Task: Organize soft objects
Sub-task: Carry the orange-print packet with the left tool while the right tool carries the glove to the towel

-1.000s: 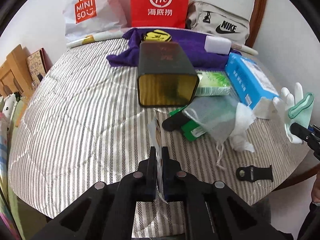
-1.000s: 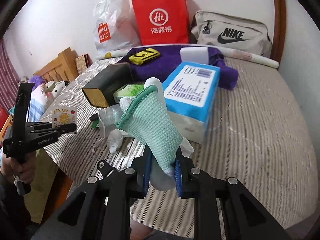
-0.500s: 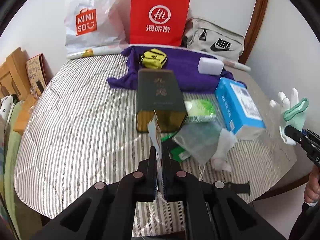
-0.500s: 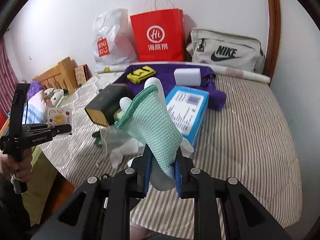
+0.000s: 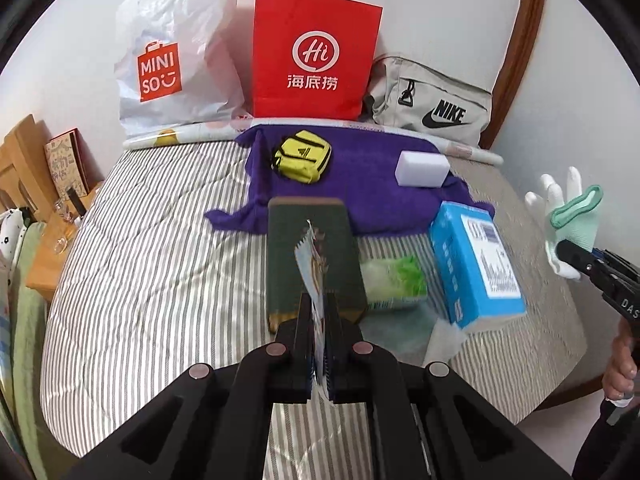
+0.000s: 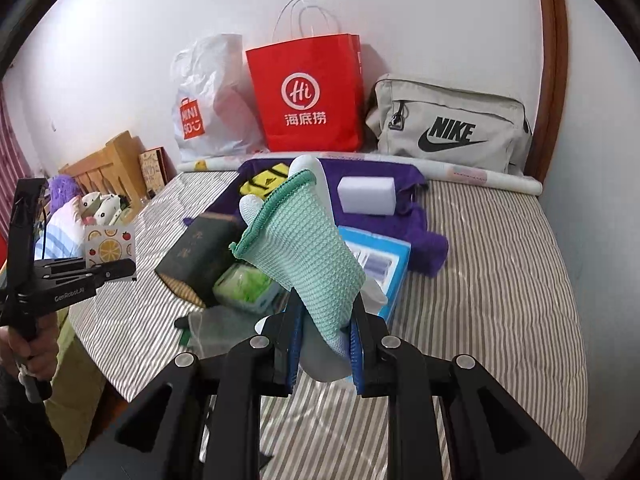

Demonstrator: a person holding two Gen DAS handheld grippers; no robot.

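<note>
Both grippers are loaded and held up over the striped bed (image 5: 152, 264), nothing placed yet. Your left gripper (image 5: 319, 344) is clamped narrow on a thin fruit-print packet (image 5: 314, 264), held edge-on, standing upright between the fingers. Your right gripper (image 6: 324, 344) is closed on the cuff end of a green-and-white glove (image 6: 298, 248), with the glove's fingers pointing up and away from you.

Likely step: carry each soft item to its group. The purple cloth (image 5: 360, 184) at the far end already carries the yellow pouch (image 5: 302, 157) and white sponge (image 5: 422, 169), so that looks like the collecting spot, but that's a guess.

- Lift clear of the dark box (image 5: 312, 256), blue carton (image 5: 476, 268) and green tissue pack (image 5: 394, 280) in the middle, since the dangling glove can snag them.
- Keep the two grippers well apart; move one at a time.
- Lower the glove until it touches the cloth before you let go, or it flops and rolls.
- The packet is gripped low and thin, so keep the squeeze steady and lay it flat, not on edge.
- Don't drop onto the sponge or pouch; pick bare purple beside them.
</note>
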